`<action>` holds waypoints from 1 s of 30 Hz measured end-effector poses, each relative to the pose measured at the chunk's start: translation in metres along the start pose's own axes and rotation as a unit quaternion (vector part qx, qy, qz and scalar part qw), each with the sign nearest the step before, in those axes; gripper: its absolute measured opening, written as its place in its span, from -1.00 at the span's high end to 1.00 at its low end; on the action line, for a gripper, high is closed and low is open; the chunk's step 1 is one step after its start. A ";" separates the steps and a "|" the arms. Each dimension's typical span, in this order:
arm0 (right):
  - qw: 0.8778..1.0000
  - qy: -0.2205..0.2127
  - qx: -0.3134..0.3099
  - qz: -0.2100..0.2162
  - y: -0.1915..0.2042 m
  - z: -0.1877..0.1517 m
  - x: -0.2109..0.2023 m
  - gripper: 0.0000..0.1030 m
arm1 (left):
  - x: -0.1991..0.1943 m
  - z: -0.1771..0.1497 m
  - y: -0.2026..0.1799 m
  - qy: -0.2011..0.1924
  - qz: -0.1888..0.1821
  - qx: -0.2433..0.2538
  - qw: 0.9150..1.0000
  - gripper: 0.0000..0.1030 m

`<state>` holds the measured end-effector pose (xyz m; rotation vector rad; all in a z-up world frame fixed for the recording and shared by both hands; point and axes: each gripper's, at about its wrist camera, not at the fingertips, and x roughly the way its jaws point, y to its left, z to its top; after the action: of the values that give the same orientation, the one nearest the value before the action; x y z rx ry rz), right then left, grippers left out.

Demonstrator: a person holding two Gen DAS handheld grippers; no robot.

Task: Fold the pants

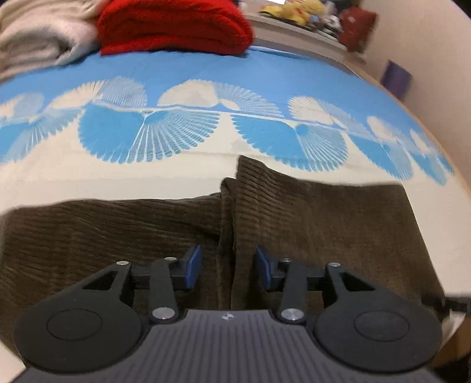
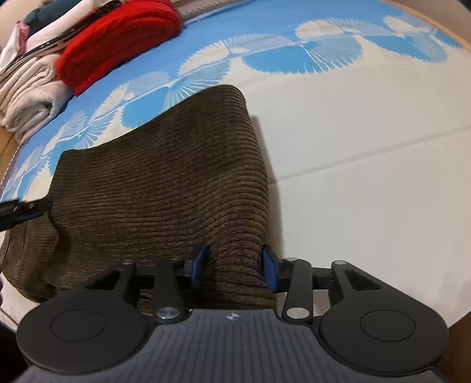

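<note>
A bed (image 1: 223, 73) under a blue-and-white fan-print cover carries the brown corduroy pants (image 1: 309, 224), which lie on the white near part of the cover, well apart from a folded red blanket (image 1: 173, 26) and cream blankets (image 1: 38, 35) at the bed's far edge. Over the pants' centre seam, the left tool (image 1: 228, 266) hangs part-open, its blue pads clear of the cloth. At the pants' right edge, the right tool (image 2: 235, 265) has its pads pressed against a raised bunch of corduroy.

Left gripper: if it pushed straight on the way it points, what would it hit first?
Most likely the brown pants: the left gripper is open over the crease where two parts meet. Depth is unclear.
</note>
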<state>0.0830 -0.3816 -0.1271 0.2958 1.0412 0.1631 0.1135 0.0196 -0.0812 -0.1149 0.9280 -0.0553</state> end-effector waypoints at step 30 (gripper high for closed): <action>0.998 -0.056 0.000 -0.010 0.005 0.003 -0.024 0.70 | -0.009 -0.092 -0.026 0.097 -0.028 0.051 0.994 0.07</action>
<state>0.0733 -0.3837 -0.1045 0.2909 0.9328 0.1272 0.0344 -0.0122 -0.1260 -0.0407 1.1140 -0.1692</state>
